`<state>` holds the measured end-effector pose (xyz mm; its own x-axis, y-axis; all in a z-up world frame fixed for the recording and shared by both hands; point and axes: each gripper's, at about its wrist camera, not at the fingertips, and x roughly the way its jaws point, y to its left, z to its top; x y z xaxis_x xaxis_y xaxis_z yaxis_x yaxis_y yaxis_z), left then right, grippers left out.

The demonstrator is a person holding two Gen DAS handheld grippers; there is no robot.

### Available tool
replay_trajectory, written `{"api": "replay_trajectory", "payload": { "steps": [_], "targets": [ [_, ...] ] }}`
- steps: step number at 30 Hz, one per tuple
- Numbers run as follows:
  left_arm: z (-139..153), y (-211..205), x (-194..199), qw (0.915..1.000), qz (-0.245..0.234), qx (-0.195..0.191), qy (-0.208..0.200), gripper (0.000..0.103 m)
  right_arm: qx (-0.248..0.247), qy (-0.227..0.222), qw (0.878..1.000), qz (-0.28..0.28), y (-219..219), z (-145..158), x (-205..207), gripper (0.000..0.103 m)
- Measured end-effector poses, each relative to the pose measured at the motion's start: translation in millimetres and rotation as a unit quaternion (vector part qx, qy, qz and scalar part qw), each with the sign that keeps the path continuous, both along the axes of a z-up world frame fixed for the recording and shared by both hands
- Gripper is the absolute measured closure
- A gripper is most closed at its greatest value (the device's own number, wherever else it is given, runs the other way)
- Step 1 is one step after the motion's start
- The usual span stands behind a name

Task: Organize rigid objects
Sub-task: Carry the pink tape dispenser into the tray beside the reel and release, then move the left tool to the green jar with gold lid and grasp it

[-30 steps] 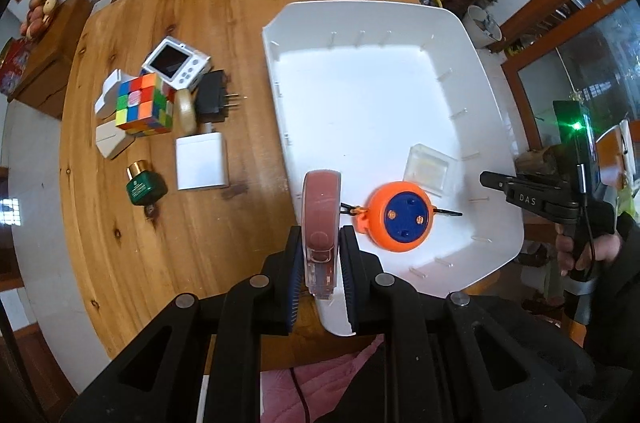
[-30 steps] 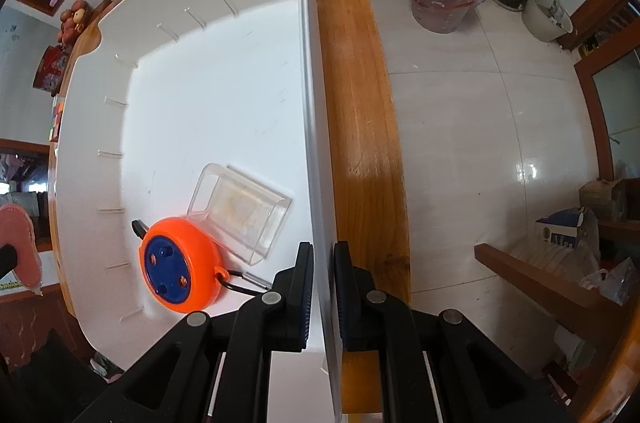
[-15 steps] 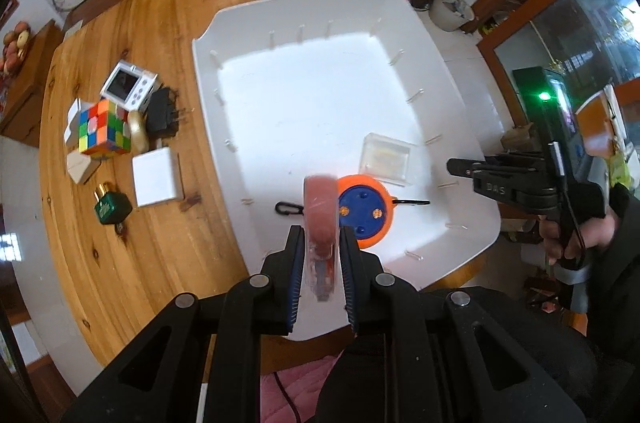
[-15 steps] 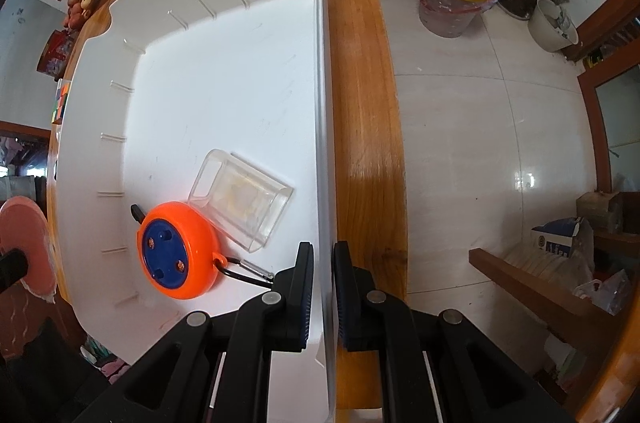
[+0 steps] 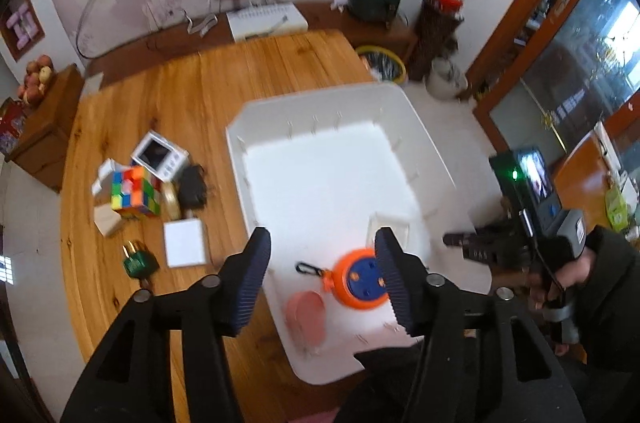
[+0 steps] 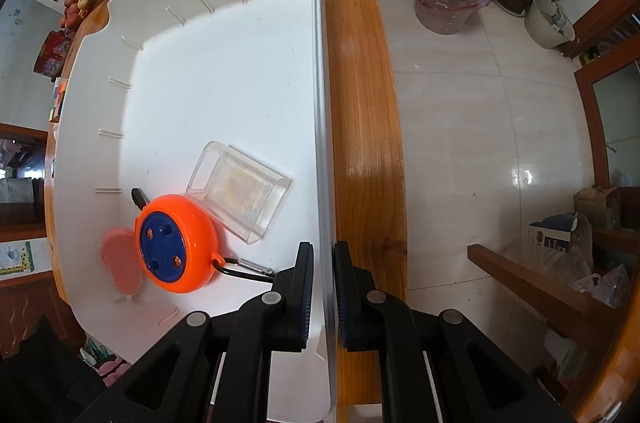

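Left wrist view: left gripper (image 5: 320, 273), jaws opening and empty, hangs over the white bin (image 5: 320, 103); a pink case (image 5: 306, 319) lies inside, below them, beside the orange reel (image 5: 358, 281). Right gripper (image 6: 323, 297) pinches the bin wall. Drop looks done; next, probably fetch the cube (image 5: 134, 192).

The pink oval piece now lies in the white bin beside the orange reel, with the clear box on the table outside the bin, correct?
Not quite: the clear box also lies inside the white bin, touching the orange reel. The right wrist view shows it. The pink oval piece does lie beside the reel.
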<state>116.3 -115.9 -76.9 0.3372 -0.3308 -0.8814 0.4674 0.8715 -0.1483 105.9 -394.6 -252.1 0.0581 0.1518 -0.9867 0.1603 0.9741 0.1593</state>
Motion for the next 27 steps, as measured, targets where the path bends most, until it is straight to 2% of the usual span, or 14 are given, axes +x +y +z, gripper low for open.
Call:
{"api": "replay_trajectory", "payload": {
  "steps": [4, 10, 17, 20, 22, 27],
  "targets": [
    [4.0, 17.1, 7.3, 0.9994, 0.024, 0.005, -0.023, 0.043, -0.004, 0.002, 1.0, 0.0, 0.6, -0.5, 1.6, 0.092],
    [0.1, 50.1, 24.0, 0.9963, 0.078, 0.019, -0.029, 0.043, -0.011, 0.007, 1.0, -0.003, 3.3, -0.7, 4.2, 0.092],
    [-9.8, 97.8, 39.0, 0.9879, 0.153, 0.022, -0.015, 0.043, -0.016, 0.014, 1.0, -0.007, 4.3, -0.1, 7.3, 0.092],
    [-15.7, 115.0, 44.4, 0.985, 0.17, 0.026, -0.01, 0.042, -0.019, 0.018, 1.0, -0.007, 4.6, -0.5, 8.5, 0.092],
    [-19.1, 125.9, 47.4, 0.9829, 0.182, 0.029, -0.009, 0.036, -0.02, 0.021, 1.0, -0.008, 4.5, -1.8, 9.6, 0.092],
    [-28.0, 145.8, 52.7, 0.9792, 0.201, 0.026, 0.003, 0.035, -0.025, 0.028, 0.999, -0.013, 4.2, -3.7, 11.4, 0.092]
  ]
}}
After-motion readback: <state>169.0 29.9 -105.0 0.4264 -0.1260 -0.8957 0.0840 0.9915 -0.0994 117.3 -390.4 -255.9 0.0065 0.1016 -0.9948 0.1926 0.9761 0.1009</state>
